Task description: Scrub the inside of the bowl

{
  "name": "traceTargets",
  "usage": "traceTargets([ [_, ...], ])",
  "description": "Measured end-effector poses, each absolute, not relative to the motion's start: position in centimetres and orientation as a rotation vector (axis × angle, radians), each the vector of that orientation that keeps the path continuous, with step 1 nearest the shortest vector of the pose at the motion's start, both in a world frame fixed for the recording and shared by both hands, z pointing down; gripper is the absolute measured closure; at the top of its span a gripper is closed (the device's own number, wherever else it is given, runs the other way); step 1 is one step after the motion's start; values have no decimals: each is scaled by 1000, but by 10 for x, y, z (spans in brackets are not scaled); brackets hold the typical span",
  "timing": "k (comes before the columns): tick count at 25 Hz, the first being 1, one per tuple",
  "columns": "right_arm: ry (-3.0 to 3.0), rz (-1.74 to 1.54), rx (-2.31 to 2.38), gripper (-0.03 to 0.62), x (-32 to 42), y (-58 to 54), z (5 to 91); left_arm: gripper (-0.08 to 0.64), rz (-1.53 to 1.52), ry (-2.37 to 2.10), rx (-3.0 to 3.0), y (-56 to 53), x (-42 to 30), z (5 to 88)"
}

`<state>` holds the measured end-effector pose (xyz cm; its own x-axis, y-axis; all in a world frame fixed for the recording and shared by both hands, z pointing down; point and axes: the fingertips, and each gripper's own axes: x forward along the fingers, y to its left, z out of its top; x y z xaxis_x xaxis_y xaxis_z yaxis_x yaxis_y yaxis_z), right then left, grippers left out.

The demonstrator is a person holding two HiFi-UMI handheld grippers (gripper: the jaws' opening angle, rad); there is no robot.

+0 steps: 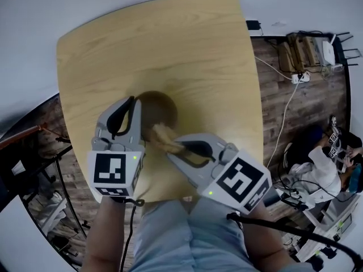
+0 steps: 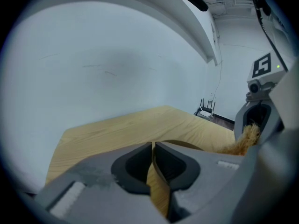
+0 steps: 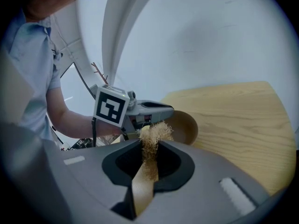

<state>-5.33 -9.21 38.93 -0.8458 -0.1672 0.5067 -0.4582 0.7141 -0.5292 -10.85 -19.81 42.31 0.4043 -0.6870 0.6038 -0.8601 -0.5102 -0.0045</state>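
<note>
A pale wooden table with rounded corners stands on a dark plank floor, with white wall beyond it. To the right, well apart from the table, a white cable runs across the planks towards a cluster of boxes and plugs, and a seated person shows at the edge of the head view. There is one table, one bowl, one scrubber and two grippers. The brown bowl sits on the table near its front edge, between the two grippers. The left gripper is at the bowl's left side; its own view shows the jaws drawn almost together with the thin bowl wall pinched between them, one jaw inside the bowl and one outside. The right gripper comes in from the near right, and its jaws are closed on the scrubber, a tuft of tan fibres with a flat tan strip running back between the jaws. The tuft pokes out past the jaw tips and lies over the bowl's near rim, just beside the left gripper. Whether the fibres touch the inner wall cannot be told.
</note>
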Motion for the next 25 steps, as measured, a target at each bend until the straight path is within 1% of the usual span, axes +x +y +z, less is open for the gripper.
traceTargets([
  [8, -2572, 944, 515, 534, -35, -70, 363, 517, 751, -1417, 2318, -196, -111, 425],
  [25, -2604, 797, 661, 532, 12, -48, 343, 511, 695, -1550, 2258, -144, -111, 403],
])
